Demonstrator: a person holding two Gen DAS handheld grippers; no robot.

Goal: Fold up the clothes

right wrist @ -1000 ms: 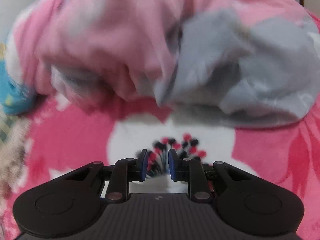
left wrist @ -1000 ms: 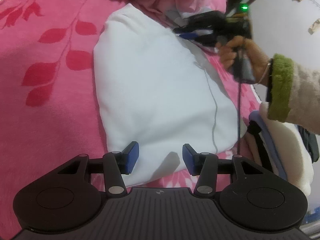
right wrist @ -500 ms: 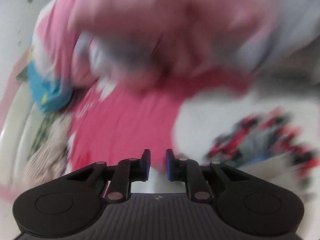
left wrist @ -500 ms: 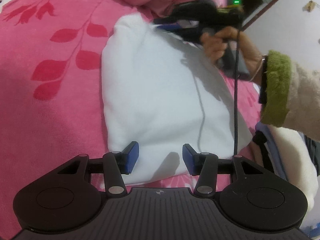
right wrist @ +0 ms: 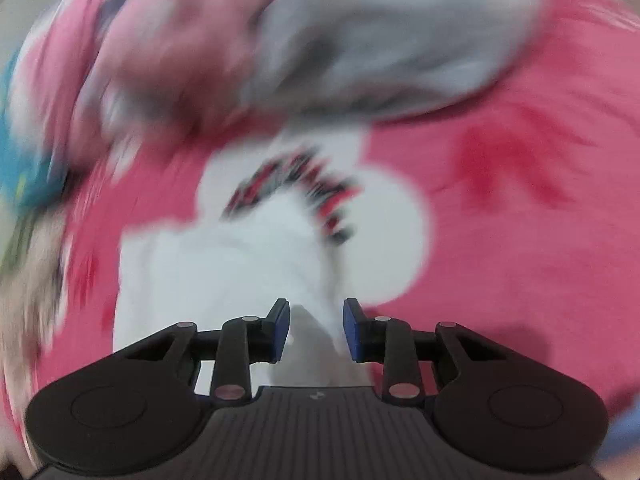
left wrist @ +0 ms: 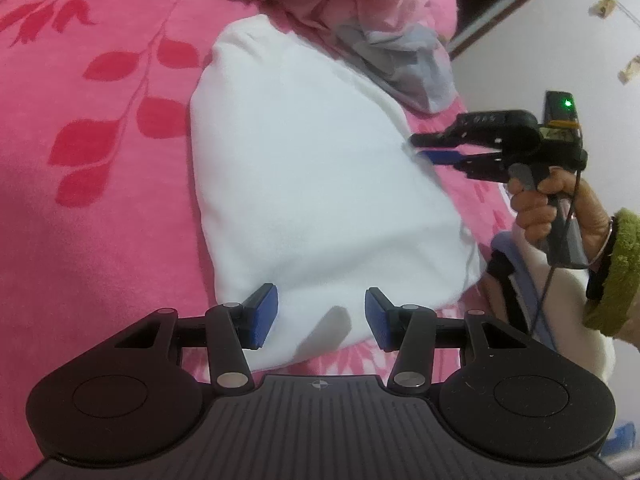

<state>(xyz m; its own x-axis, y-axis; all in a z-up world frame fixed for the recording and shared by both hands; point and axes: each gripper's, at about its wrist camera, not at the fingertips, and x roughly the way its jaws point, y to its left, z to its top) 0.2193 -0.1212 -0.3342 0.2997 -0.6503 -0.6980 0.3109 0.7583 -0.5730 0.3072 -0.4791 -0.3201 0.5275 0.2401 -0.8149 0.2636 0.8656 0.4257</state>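
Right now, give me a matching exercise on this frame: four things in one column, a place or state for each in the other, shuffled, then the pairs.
Things:
1. white garment
2. left claw
3. right claw
4. pink and grey clothes pile

Places or states:
A. heaped at the far end of the pink bedspread
B. open at the garment's near edge
C. lying folded flat on the bedspread
D. at the garment's right edge, held by a hand with a green cuff

Pairs: 1-C, 2-B, 3-D, 4-A
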